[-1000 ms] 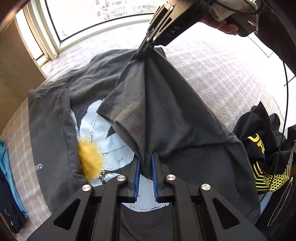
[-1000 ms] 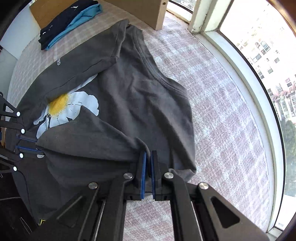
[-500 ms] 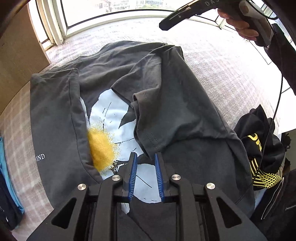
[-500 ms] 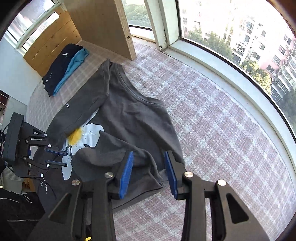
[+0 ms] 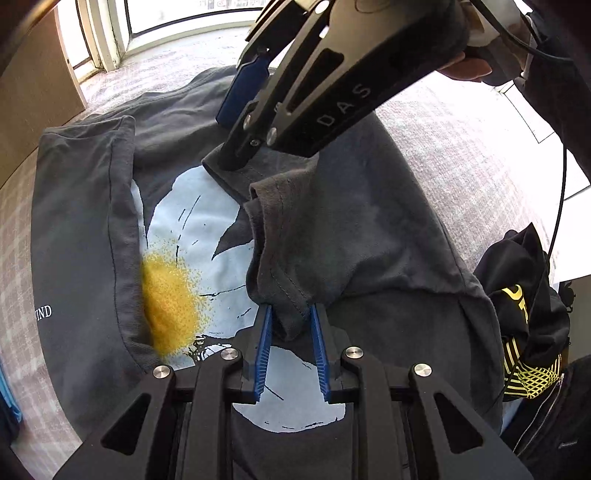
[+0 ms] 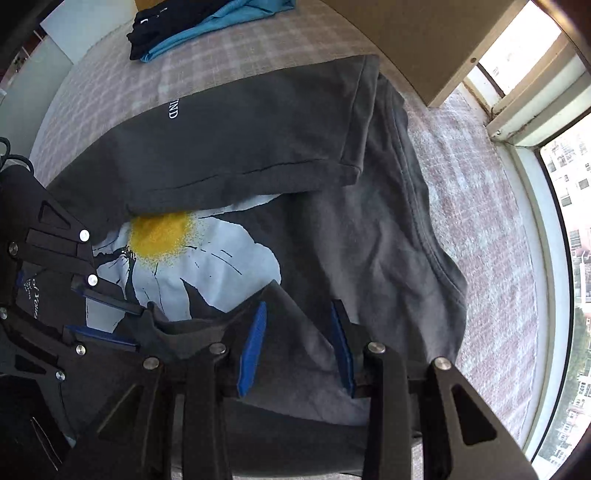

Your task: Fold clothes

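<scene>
T-shirt (image 5: 369,229), dark grey with a daisy print (image 5: 192,236), lies face up on the checked cover (image 6: 480,206), collar toward the window (image 6: 569,229). In the left wrist view, the left third is already folded in over the print, its edge running beside the yellow centre. The right sleeve (image 5: 280,266) is turned inward and sits bunched over the right petals.

We hold the left gripper (image 5: 291,328) at the near end of that sleeve. Its blue pads (image 5: 263,350) stand a little apart with the hemmed cuff hanging loosely between them; they do not appear to press it. The right gripper (image 5: 236,122) hangs over the far end of the fold, fingers spread, the lower tip just above the cloth. In its own view the right gripper (image 6: 299,325) shows cloth below the pads but nothing pinched between them.

The step in hand, as we judge it, is laying the right side over to match the left. To do it well we take the cloth at two points on one line, near and far, so that the fold runs parallel to the left edge. We grip the single hemmed layer only, not the body beneath. The crumpled cuff should be flattened before the side comes over, or the ridge stays inside.

Folded clothes (image 6: 207,26) lie far left; a black and yellow garment (image 5: 524,317) waits at the right.
</scene>
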The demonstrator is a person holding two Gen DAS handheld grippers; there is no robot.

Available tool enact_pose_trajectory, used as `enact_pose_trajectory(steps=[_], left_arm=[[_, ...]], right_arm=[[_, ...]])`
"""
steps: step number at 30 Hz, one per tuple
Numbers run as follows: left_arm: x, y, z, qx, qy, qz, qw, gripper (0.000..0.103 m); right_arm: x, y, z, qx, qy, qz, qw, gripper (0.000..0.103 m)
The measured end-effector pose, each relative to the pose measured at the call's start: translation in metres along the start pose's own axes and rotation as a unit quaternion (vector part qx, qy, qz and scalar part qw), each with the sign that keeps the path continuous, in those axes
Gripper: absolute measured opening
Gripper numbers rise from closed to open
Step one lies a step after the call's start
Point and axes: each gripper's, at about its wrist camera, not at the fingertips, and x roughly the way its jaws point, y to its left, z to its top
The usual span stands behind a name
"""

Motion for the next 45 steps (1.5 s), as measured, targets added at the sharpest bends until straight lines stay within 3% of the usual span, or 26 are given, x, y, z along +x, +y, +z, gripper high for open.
enact_pose_trajectory(steps=[2, 5, 9, 12, 17, 20, 22, 24, 26, 28, 32, 34, 36, 37, 39, 42, 45], left_arm=[[0.001, 0.001, -0.001, -0.002, -0.002, 0.0, 1.0, 0.02], [0.001, 0.002, -0.001, -0.004, -0.005, -0.001, 1.0, 0.02], [0.003, 0.002, -0.001, -0.001, -0.005, -0.001, 1.0, 0.02], [0.004, 0.002, -0.001, 0.001, -0.006, 0.001, 1.0, 0.02], [0.003, 0.007, -0.002, -0.003, -0.002, 0.0, 1.0, 0.02], [-0.004, 0.012, -0.008, -0.002, 0.002, 0.009, 1.0, 0.02], [-0.012, 0.013, -0.009, 0.002, -0.001, 0.015, 0.9999, 0.02], [-0.019, 0.012, -0.008, 0.006, -0.009, 0.019, 0.9998, 0.02], [-0.027, 0.009, -0.008, 0.01, -0.018, 0.022, 0.9995, 0.021], [-0.038, 0.006, -0.017, 0.014, -0.026, 0.023, 0.9993, 0.021], [-0.056, -0.014, -0.041, 0.031, -0.026, 0.025, 0.9989, 0.021], [-0.063, -0.028, -0.055, 0.039, -0.026, 0.022, 0.9987, 0.021], [-0.071, -0.044, -0.073, 0.043, -0.028, 0.011, 0.9986, 0.023], [-0.075, -0.054, -0.082, 0.046, -0.028, 0.005, 0.9985, 0.029], [-0.081, -0.075, -0.102, 0.057, -0.024, -0.003, 0.9981, 0.033], [-0.084, -0.106, -0.132, 0.062, -0.022, -0.032, 0.9973, 0.033], [-0.082, -0.138, -0.167, 0.079, -0.013, -0.042, 0.9959, 0.033]], right_arm=[[0.005, 0.004, 0.002, -0.012, 0.01, 0.0, 1.0, 0.035], [0.007, 0.009, 0.003, -0.018, 0.011, 0.016, 1.0, 0.018], [0.004, 0.011, 0.001, -0.023, 0.009, 0.002, 1.0, 0.005], [-0.007, -0.002, 0.002, 0.008, -0.016, -0.011, 1.0, 0.004], [-0.02, -0.037, 0.002, 0.102, -0.041, -0.025, 0.994, 0.007], [-0.037, -0.039, -0.005, 0.122, -0.063, -0.07, 0.988, 0.021], [-0.058, -0.047, -0.017, 0.161, -0.097, -0.054, 0.981, 0.03], [-0.079, -0.051, -0.028, 0.188, -0.12, -0.015, 0.975, 0.033], [-0.084, -0.034, -0.042, 0.196, -0.109, 0.016, 0.974, 0.033], [-0.069, -0.001, -0.06, 0.178, -0.071, 0.029, 0.981, 0.033], [-0.016, 0.046, -0.101, 0.147, 0.041, -0.014, 0.988, 0.033], [-0.013, 0.044, -0.111, 0.18, 0.042, -0.026, 0.982, 0.033], [-0.032, 0.035, -0.121, 0.227, 0.003, -0.014, 0.974, 0.033], [-0.046, 0.028, -0.128, 0.255, -0.02, -0.004, 0.967, 0.033], [-0.069, 0.017, -0.142, 0.296, -0.047, 0.005, 0.954, 0.034], [-0.086, 0.01, -0.16, 0.336, -0.044, -0.029, 0.94, 0.035], [-0.092, 0.019, -0.179, 0.369, -0.045, -0.023, 0.928, 0.035]])
